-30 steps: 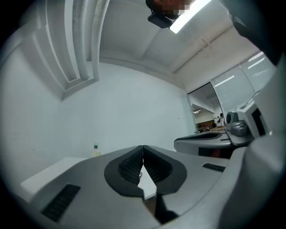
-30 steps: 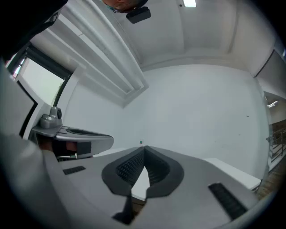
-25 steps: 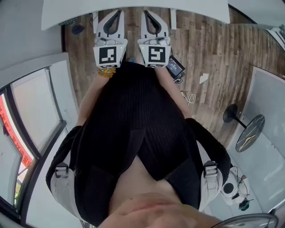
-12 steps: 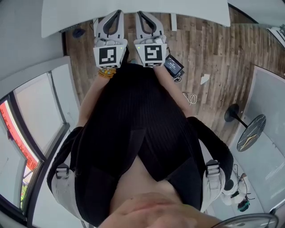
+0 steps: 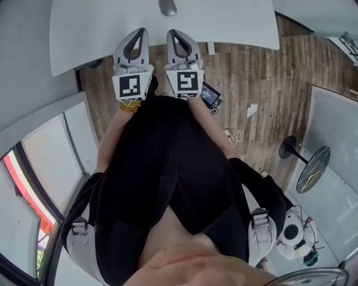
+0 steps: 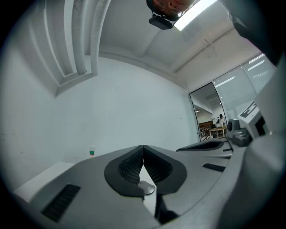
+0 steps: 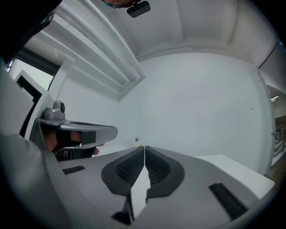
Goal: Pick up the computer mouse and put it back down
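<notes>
While both grippers point level over the near edge of the white bench [image 5: 84, 33], neither holds anything. Left gripper [image 6: 143, 150]: fingers [image 6: 128, 167] clenched, ribbed pads meeting at the tips, nothing between them. Right gripper [image 7: 145, 150]: same, clenched tip to tip, empty. The 2 sit side by side, near each other but apart, with their marker cubes facing up in the head view.

Computer mouse [image 5: 167, 7]: grey, flat on the bench, ahead of both sets of fingertips and clear of them, no contact. In the head view it lines up roughly with the gap between the 2 grippers, slightly nearer the right gripper's line. In the left gripper view it shows as a small grey oval through the opening under the closed tips, just right of centre. The right gripper view doesn't show it, only white bench through that opening.

A small white bottle [image 6: 92, 152] with a green label stands at the far end of the bench, left of the mouse in the left gripper view. On the wood floor [image 5: 251, 67] to the person's right lie a small screen device [image 5: 210, 96] and a coiled cable [image 5: 235, 135].
</notes>
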A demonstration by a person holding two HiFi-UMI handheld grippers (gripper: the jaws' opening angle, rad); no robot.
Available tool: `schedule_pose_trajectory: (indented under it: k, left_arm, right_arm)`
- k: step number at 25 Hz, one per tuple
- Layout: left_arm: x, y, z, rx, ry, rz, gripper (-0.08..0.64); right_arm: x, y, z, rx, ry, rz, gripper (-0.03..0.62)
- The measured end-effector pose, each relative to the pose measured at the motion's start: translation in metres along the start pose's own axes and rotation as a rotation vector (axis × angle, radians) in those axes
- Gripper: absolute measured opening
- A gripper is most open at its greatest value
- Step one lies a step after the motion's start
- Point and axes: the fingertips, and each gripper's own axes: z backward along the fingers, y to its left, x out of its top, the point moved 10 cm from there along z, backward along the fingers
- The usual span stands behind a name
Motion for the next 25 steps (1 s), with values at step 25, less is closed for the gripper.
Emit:
schedule_pose_trajectory:
  k: [25]
  left_arm:
    - [-0.01,0.125,-0.144,-0.204,-0.06,0.105,0.014]
  right_arm:
    - [0.022,-0.025,-0.161,-0.2,0.08,0.107,0.029]
